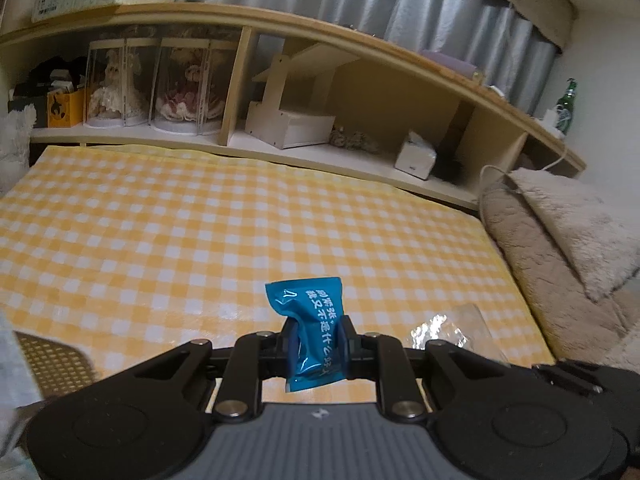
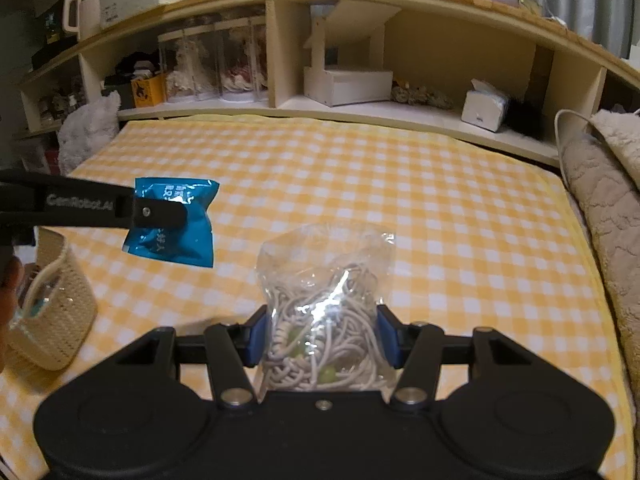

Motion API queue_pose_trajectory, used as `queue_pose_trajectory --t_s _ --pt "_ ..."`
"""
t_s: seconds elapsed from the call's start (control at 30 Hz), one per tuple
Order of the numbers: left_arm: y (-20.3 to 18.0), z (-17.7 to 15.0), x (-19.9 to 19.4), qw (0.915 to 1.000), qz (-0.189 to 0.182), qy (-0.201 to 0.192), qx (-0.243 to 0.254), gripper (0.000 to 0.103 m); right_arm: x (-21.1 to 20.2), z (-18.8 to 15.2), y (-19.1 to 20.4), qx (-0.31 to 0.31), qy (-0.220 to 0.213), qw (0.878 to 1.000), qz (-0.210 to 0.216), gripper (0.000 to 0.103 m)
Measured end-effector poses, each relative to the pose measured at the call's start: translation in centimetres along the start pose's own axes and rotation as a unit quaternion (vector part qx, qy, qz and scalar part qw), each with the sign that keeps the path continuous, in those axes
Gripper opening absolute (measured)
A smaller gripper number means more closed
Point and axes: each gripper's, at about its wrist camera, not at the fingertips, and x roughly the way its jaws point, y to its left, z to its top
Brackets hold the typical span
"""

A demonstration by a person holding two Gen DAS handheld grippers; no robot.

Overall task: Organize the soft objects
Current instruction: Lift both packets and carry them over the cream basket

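While both soft items are held clear of the checked cloth (image 2: 440, 208), the blue packet (image 1: 310, 328) is pinched between the nearly closed jaws of the left gripper (image 1: 314, 340), its printed top standing up beyond the fingertips and its lower edge hanging below them. A narrow grip near the middle seems chosen so that the limp packet is kept from folding over. The clear bag of cords (image 2: 324, 304) is clamped between the blue pads of the right gripper (image 2: 322, 336), whose jaws are kept wider because the bag is bulky; its crumpled top rises ahead of the jaws. Seen from the right wrist, the blue packet is carried ahead and to the left of the right jaws, with the woven basket (image 2: 60, 320) below and further left. Both items are judged to be bound for that basket.
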Motion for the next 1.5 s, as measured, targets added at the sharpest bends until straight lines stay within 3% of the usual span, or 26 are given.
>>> queue_pose_trajectory --t_s 0.27,0.67,1.2,1.5 --pt "3.0 -0.6 -5.1 0.9998 -0.005 -0.003 0.017 0.02 -2.9 0.5 3.2 0.001 -0.019 1.0 0.021 0.056" --pt "10.6 -2.3 -9.8 0.9995 0.027 0.008 0.016 0.02 -3.7 1.3 9.8 -0.017 -0.02 0.998 0.061 0.056" --pt "20.2 -0.8 -13.5 0.9981 0.012 0.06 -0.007 0.016 -2.5 2.9 18.4 -0.019 -0.022 0.992 0.125 0.056" --pt "23.3 -1.4 -12.0 0.9946 0.013 0.103 -0.012 0.017 -1.2 3.6 22.6 -0.003 -0.008 0.987 0.16 0.056"
